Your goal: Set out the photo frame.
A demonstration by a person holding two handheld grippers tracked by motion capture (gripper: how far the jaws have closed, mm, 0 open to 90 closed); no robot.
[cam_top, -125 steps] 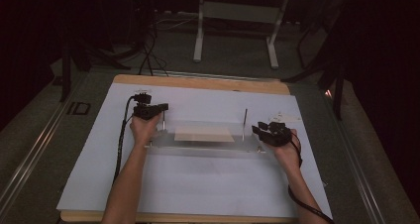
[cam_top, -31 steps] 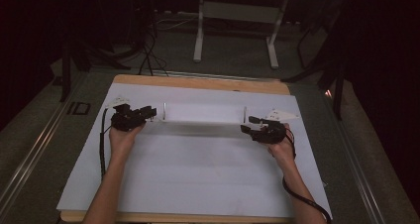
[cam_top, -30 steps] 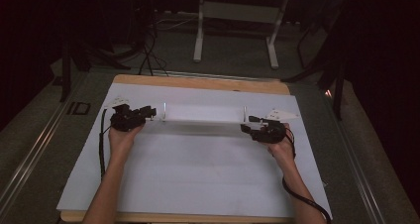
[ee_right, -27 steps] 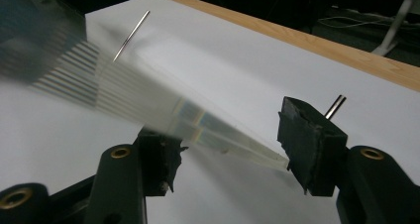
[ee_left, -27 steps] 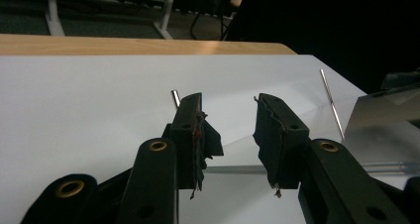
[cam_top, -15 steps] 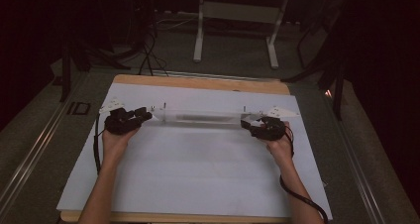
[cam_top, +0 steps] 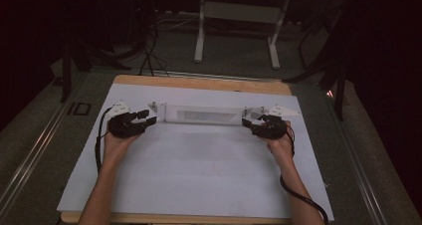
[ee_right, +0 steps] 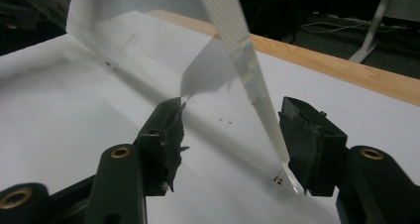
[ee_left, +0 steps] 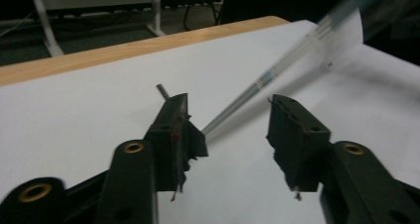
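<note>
A long clear plastic panel (cam_top: 206,114) stands on edge across the far part of the white sheet (cam_top: 199,170), with a thin metal pin (ee_left: 162,90) at its left end. My left gripper (cam_top: 149,118) is at the panel's left end. Its jaws have just been opening and stand apart, with the blurred panel edge (ee_left: 277,70) between them, untouched by either pad. My right gripper (cam_top: 251,123) is at the right end, jaws wide. The panel's edge (ee_right: 242,40) runs down to the right jaw's pad, and the left pad is clear of it.
The white sheet covers a wooden tabletop (cam_top: 199,83) whose bare edge shows at the back. Beyond it on the dark floor stand a metal frame (cam_top: 236,16) and loose cables (cam_top: 149,46). A cable trails from each gripper along the person's forearm.
The left gripper's jaws have spread apart and the hand has drifted slightly left. The panel's left end is no longer gripped. The right hand has kept its place.
</note>
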